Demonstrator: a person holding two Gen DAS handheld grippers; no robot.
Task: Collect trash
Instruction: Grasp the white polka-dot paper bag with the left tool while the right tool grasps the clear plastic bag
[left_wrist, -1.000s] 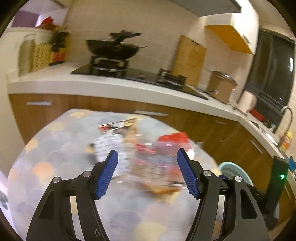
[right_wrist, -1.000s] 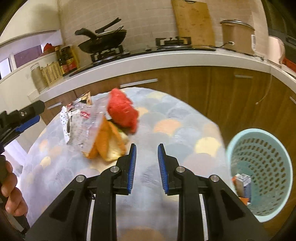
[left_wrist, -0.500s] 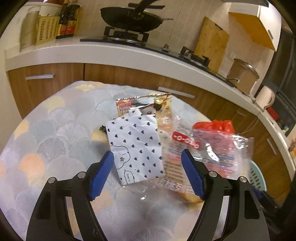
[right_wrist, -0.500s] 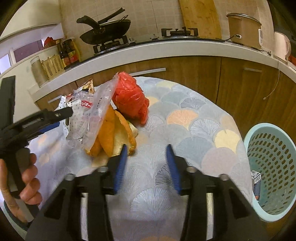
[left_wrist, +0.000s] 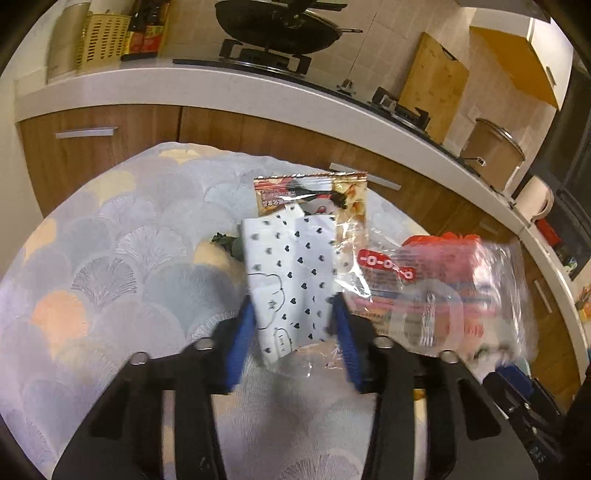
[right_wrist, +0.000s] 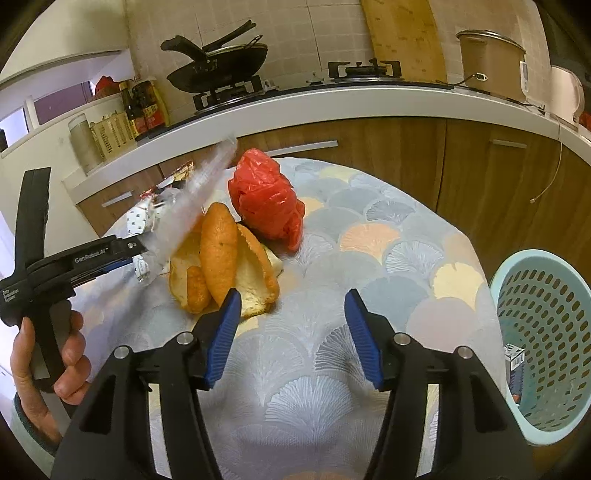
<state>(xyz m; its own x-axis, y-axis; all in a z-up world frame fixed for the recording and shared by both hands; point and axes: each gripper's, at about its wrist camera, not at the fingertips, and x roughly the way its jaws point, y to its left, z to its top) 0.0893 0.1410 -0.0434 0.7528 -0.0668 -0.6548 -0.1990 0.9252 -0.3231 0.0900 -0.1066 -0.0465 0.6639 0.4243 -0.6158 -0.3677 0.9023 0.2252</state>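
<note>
A pile of trash lies on the round table (left_wrist: 110, 258): a white heart-print wrapper (left_wrist: 291, 273), a brown snack packet (left_wrist: 314, 192), a clear plastic bag (left_wrist: 443, 291), a red plastic bag (right_wrist: 267, 199) and orange peels (right_wrist: 221, 258). My left gripper (left_wrist: 295, 328) is closing, its blue fingers (left_wrist: 240, 339) on both sides of the heart-print wrapper's near end; it also shows in the right wrist view (right_wrist: 122, 251). My right gripper (right_wrist: 291, 332) is open and empty just in front of the peels.
A light blue perforated waste basket (right_wrist: 554, 325) stands beside the table at the right with a small carton inside. Behind the table runs a kitchen counter (right_wrist: 332, 107) with wooden cabinets, a stove and a wok (left_wrist: 277, 26).
My left gripper has moved forward onto the pile and its fingers have narrowed around the heart-print wrapper. My right gripper has opened wide and come closer to the orange peels.
</note>
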